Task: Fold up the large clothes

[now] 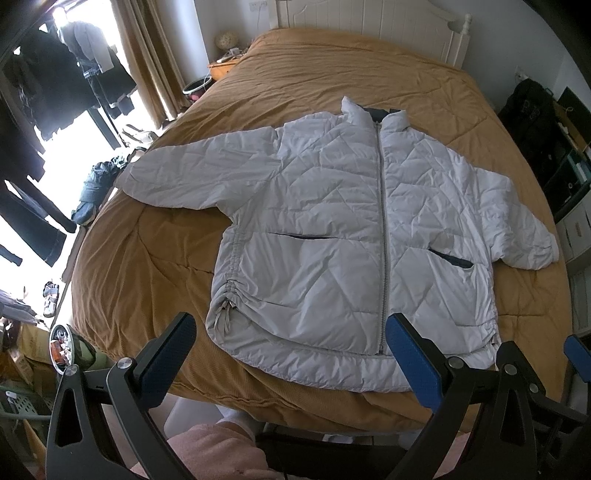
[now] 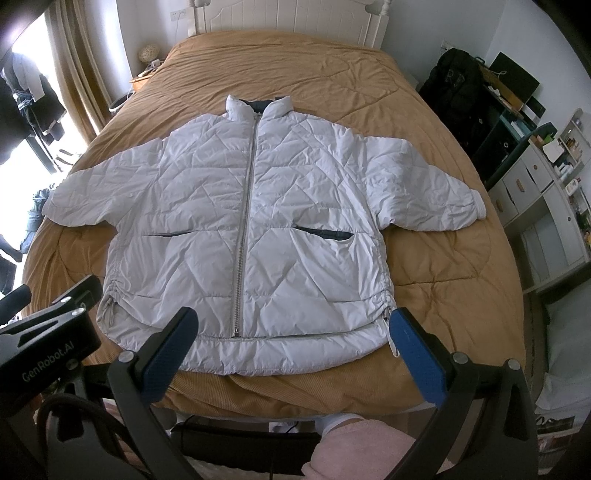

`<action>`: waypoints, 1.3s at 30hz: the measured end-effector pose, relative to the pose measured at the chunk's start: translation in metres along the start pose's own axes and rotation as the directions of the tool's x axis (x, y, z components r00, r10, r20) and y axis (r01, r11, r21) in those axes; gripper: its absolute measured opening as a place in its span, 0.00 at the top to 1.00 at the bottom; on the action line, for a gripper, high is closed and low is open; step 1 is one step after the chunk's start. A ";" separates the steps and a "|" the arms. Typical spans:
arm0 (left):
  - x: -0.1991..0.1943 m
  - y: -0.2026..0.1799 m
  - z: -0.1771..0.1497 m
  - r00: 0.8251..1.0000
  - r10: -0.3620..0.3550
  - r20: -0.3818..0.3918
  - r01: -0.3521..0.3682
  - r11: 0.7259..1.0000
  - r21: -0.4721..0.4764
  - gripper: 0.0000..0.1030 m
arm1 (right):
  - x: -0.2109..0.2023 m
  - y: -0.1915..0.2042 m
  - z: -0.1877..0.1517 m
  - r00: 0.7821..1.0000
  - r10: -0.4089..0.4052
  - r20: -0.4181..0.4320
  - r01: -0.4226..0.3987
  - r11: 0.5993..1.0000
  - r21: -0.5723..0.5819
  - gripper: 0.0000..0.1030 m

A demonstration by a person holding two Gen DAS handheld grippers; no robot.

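Note:
A white quilted puffer jacket [image 1: 332,236] lies flat and zipped on the tan bedspread [image 1: 147,258], collar toward the headboard, both sleeves spread out. It also shows in the right wrist view [image 2: 258,221]. My left gripper [image 1: 291,354] is open and empty, held above the jacket's hem near the foot of the bed. My right gripper [image 2: 291,350] is open and empty, also above the hem. The left gripper's body [image 2: 48,339] shows at the lower left of the right wrist view; the right gripper's finger [image 1: 576,354] shows at the right edge of the left wrist view.
A white headboard [image 2: 288,22] stands at the far end. Curtains and a window with hanging dark clothes [image 1: 55,92] are on the left. White shelves and drawers [image 2: 546,192] and a black bag [image 2: 454,85] stand on the right. A bedside table [image 1: 221,66] holds a round lamp.

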State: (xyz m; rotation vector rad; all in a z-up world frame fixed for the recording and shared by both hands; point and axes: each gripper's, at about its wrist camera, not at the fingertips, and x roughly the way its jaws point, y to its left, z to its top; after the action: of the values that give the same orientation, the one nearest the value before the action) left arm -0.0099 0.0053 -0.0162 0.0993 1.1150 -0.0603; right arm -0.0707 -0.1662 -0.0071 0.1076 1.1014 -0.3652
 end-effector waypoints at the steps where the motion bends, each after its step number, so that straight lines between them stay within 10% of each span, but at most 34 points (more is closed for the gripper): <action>1: 0.000 0.001 -0.002 1.000 0.001 0.003 -0.001 1.000 0.001 0.01 | 0.000 0.001 0.001 1.000 0.000 0.000 0.000 1.000 -0.001 0.00; 19: -0.035 0.010 0.038 0.995 -0.001 0.100 -0.003 0.999 0.039 0.01 | -0.022 0.010 0.019 0.997 -0.017 0.072 0.020 0.999 -0.045 0.00; 28: -0.042 0.047 0.095 0.977 -0.046 0.209 0.033 0.997 0.069 0.01 | -0.038 0.028 0.059 0.986 0.136 0.099 -0.113 0.972 -0.207 0.00; 33: 0.039 0.129 0.143 0.977 -0.183 0.107 0.194 0.975 -0.108 0.01 | -0.025 0.038 0.100 0.967 0.118 0.227 -0.048 0.956 -0.291 0.00; 39: 0.179 0.260 0.173 0.998 0.005 0.057 0.011 0.957 -0.291 0.02 | 0.060 0.049 0.156 0.987 0.097 0.129 -0.056 0.956 -0.287 0.00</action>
State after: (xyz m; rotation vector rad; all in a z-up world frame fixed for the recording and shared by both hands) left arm 0.2487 0.2452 -0.0882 -0.1671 1.0558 0.0985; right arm 0.1032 -0.1757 0.0060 -0.1273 0.9949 -0.1405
